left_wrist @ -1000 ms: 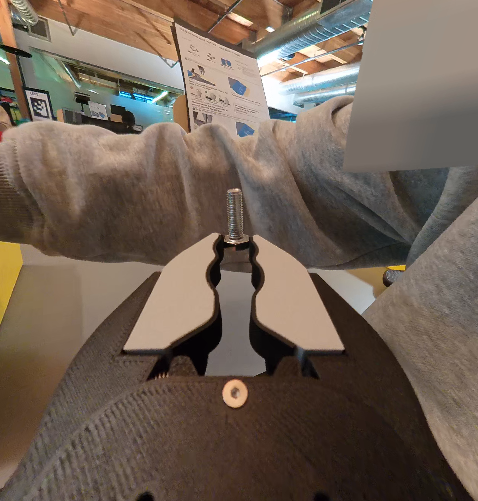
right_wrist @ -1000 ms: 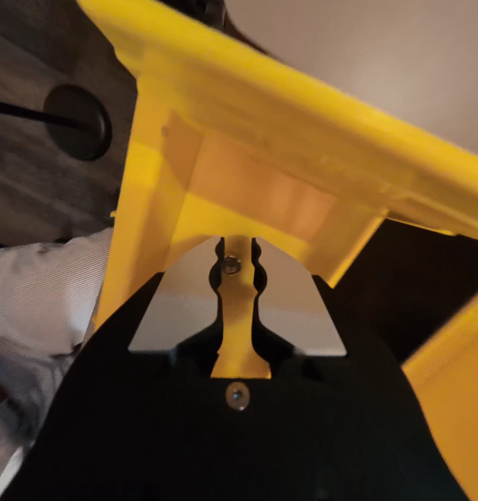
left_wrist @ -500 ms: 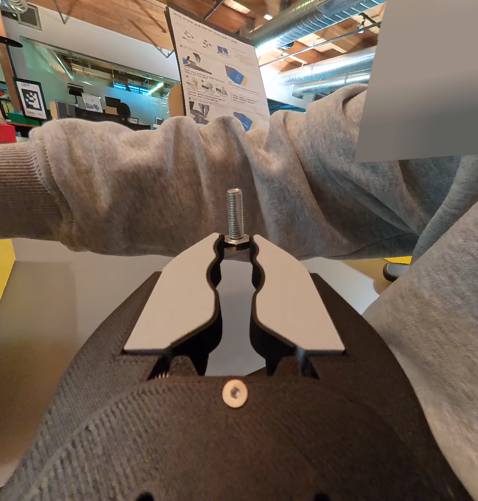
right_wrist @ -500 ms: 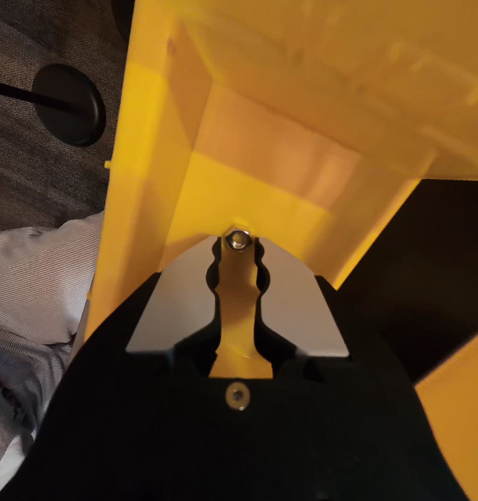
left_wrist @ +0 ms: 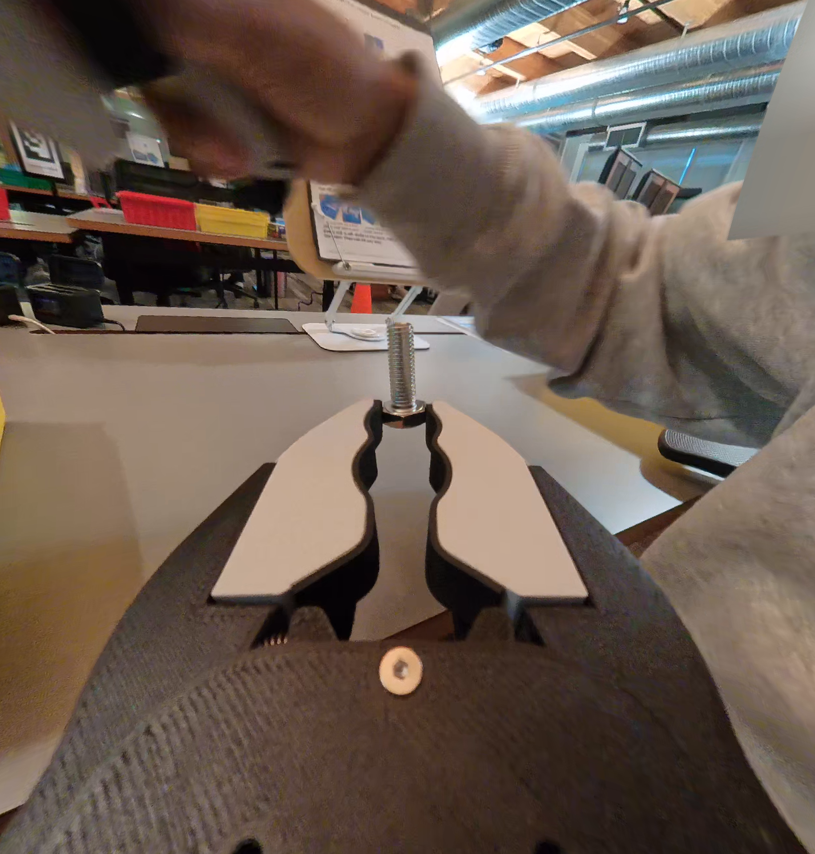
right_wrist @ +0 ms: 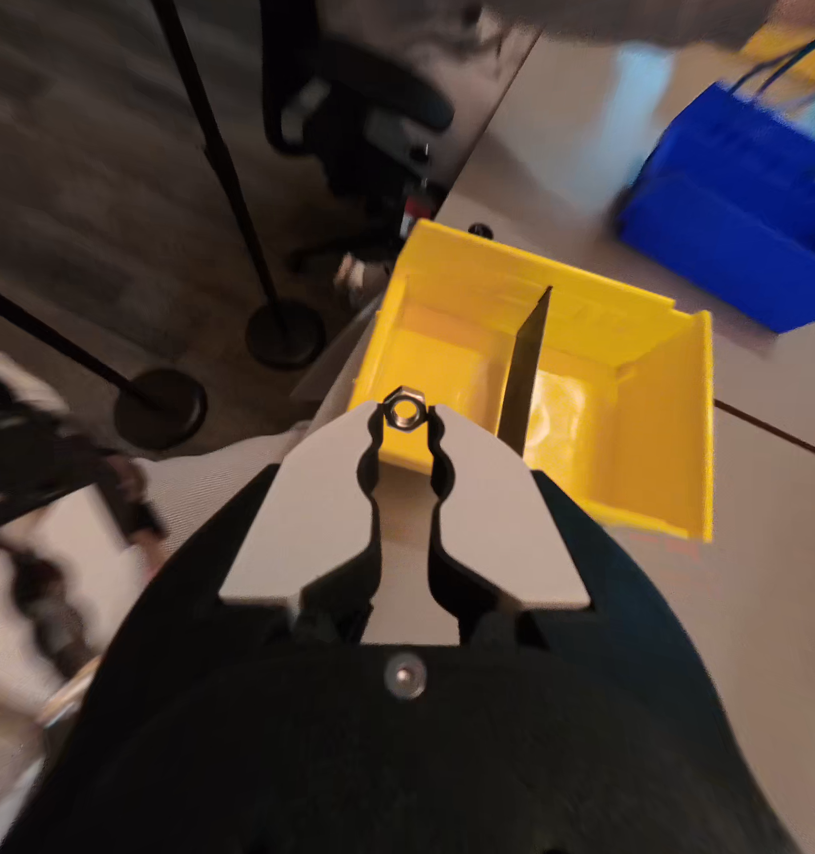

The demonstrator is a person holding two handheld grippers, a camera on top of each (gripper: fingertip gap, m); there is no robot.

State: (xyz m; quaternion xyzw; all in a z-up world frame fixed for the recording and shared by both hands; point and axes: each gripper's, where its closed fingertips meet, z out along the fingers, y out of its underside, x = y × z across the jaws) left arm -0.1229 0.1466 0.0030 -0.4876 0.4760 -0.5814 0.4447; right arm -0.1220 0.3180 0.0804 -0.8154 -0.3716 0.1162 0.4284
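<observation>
My left gripper [left_wrist: 403, 414] is shut on the hex head of a steel bolt [left_wrist: 400, 365], whose threaded shaft points up above the white table [left_wrist: 211, 393]. A person's hand [left_wrist: 276, 92] and grey sleeve [left_wrist: 558, 277] cross above and behind the bolt. My right gripper [right_wrist: 403, 414] is shut on a small steel hex nut [right_wrist: 403, 412] and holds it in the air above the near left corner of a yellow bin [right_wrist: 627, 416]. The bin has a dark divider [right_wrist: 523, 369] down its middle.
A blue bin [right_wrist: 729, 194] stands on the table beyond the yellow one. A white stand with a sheet on it [left_wrist: 364, 295] stands at the back of the table. Black pole bases [right_wrist: 160, 406] and a chair base [right_wrist: 364, 138] are on the floor left of the table edge. My hands' fingertips stand some 20 cm from each other.
My right gripper has pulled up and out of the yellow bin with the nut in it. The sleeved arm in the left wrist view has lifted, uncovering the table behind the bolt.
</observation>
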